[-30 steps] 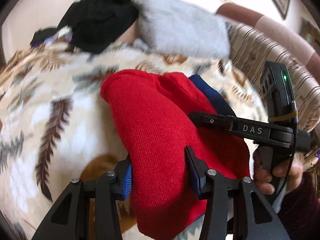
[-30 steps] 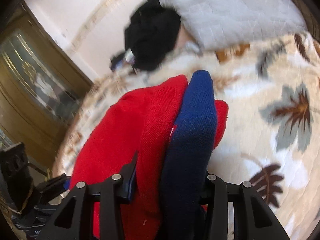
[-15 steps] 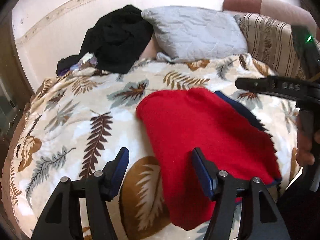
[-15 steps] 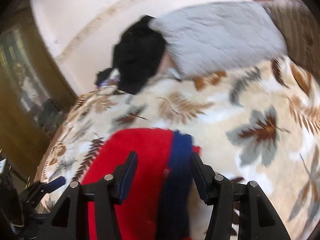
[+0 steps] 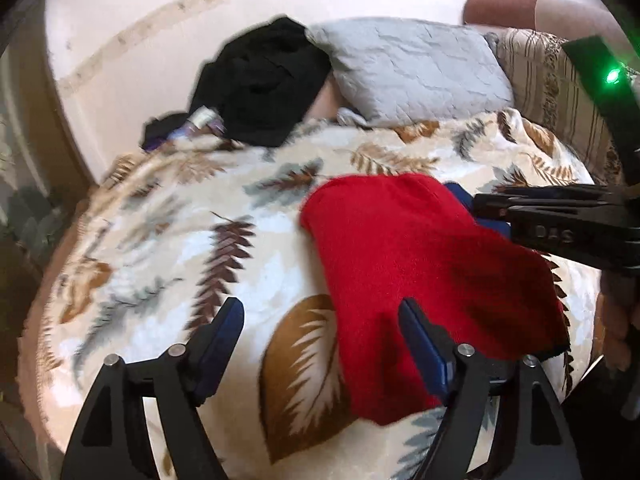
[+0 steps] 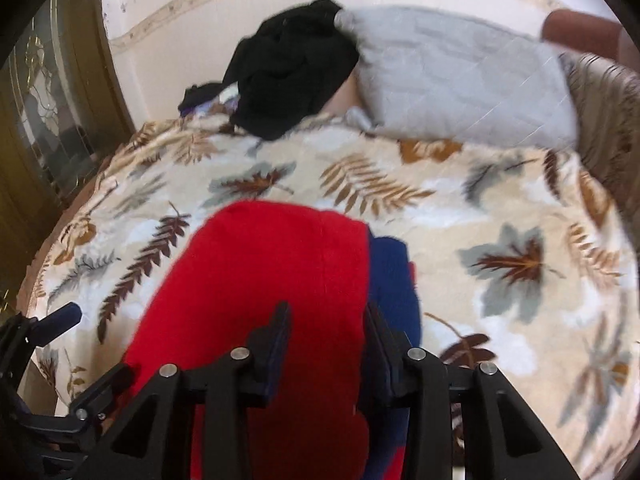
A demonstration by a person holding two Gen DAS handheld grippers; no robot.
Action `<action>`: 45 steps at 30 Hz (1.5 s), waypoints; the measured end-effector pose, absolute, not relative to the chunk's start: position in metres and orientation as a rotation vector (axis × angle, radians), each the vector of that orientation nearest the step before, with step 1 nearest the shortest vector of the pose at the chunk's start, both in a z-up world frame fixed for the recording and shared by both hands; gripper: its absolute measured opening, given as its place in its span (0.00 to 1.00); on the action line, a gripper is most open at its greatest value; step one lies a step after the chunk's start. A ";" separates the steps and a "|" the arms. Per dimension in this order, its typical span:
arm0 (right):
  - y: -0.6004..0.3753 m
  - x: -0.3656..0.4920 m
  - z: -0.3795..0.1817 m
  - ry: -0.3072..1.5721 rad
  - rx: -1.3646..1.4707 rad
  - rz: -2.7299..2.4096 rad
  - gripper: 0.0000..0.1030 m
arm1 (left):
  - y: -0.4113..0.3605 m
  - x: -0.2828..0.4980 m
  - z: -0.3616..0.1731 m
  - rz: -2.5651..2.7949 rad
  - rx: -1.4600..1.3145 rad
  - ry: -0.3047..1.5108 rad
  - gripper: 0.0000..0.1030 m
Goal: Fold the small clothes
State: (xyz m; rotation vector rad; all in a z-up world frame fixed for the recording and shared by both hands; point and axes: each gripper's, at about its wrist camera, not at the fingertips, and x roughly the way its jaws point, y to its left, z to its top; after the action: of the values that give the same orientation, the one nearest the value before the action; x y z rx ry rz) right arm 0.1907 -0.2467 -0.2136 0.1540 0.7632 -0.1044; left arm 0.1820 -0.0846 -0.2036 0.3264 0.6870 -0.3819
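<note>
Left gripper (image 5: 320, 344), jaws just widening and holding nothing, is clearing the red garment (image 5: 420, 272) lying under its right finger on the bed (image 5: 160, 264); right gripper (image 6: 326, 344), jaws just narrowing, is straddling the folded edge — best flattening it before leaving.

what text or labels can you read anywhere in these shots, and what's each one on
"DAS": moulded letters on the arm of the right tool, seen upside down and blurred in the left wrist view.
No other text: none shows on the red garment, the leaf-print blanket or the grey pillow.
</note>
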 end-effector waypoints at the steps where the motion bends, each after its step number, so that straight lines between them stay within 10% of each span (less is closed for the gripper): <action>1: -0.244 0.185 -0.207 0.750 0.129 -0.128 0.51 | -0.083 0.177 -0.199 -0.371 0.331 0.666 0.81; 45: -0.197 0.018 -0.075 0.561 -0.003 -0.300 0.54 | -0.008 0.071 -0.042 -0.137 0.162 0.392 0.97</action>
State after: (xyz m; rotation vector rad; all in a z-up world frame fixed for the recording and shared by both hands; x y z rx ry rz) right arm 0.0178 -0.1970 -0.0752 -0.0028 0.5613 -0.3001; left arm 0.0705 -0.0076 -0.0418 0.1623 0.3917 -0.1369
